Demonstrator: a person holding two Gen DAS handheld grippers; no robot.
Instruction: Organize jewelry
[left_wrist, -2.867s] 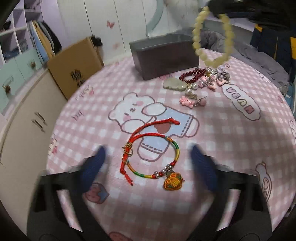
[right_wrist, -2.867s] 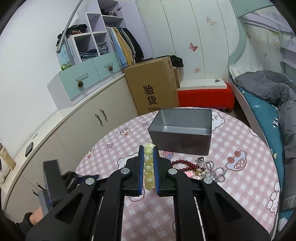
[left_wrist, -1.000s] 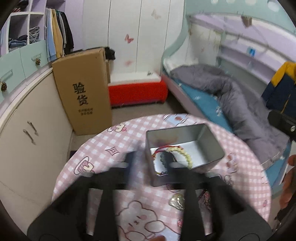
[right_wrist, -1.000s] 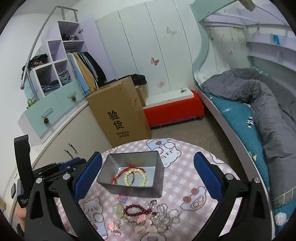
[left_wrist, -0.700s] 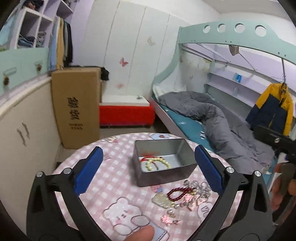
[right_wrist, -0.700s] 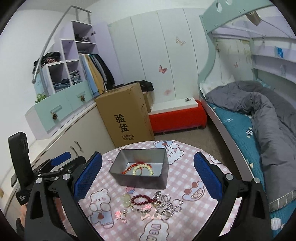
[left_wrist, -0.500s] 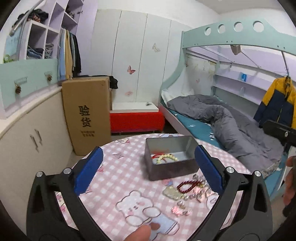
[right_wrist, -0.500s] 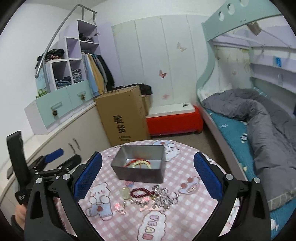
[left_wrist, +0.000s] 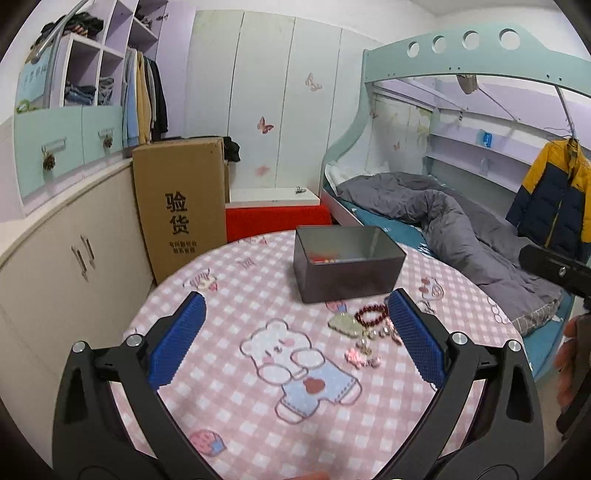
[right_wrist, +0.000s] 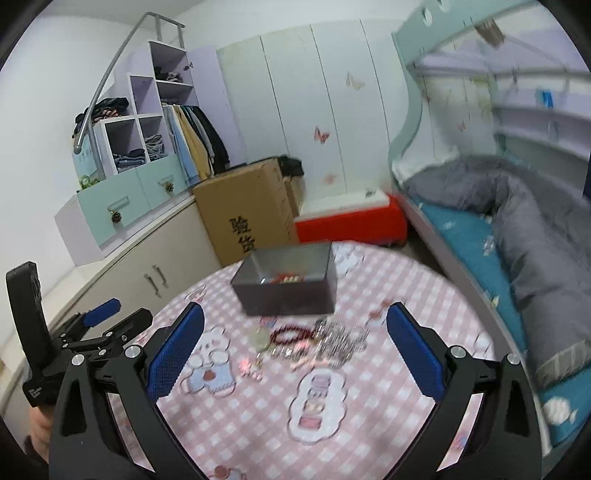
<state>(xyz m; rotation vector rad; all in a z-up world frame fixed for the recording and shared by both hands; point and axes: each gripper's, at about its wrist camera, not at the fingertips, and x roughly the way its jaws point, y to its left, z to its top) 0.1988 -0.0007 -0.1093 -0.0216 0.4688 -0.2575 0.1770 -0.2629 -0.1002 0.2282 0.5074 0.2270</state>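
Observation:
A grey metal box (left_wrist: 347, 264) stands at the far side of the round pink checked table (left_wrist: 258, 406); a red cord bracelet shows inside it. It also shows in the right wrist view (right_wrist: 286, 282). In front of it lie a dark red bead bracelet (left_wrist: 371, 314), a pale jade pendant (left_wrist: 345, 324) and small pink and silver charms (left_wrist: 364, 354). My left gripper (left_wrist: 295, 339) is open and empty above the table's near half. My right gripper (right_wrist: 293, 350) is open and empty above the jewelry pile (right_wrist: 314, 338), which is blurred.
A cardboard box (left_wrist: 181, 206) stands on the floor behind the table, beside a red bench (left_wrist: 277, 218). Cabinets run along the left wall. A bunk bed with a grey quilt (left_wrist: 454, 221) is on the right. The left gripper's handle (right_wrist: 33, 350) shows at left.
The bead bracelet and the red cord bracelet have gone from the grippers and the table into the box. Both grippers rose, opened, and have now come lower and closer to the table.

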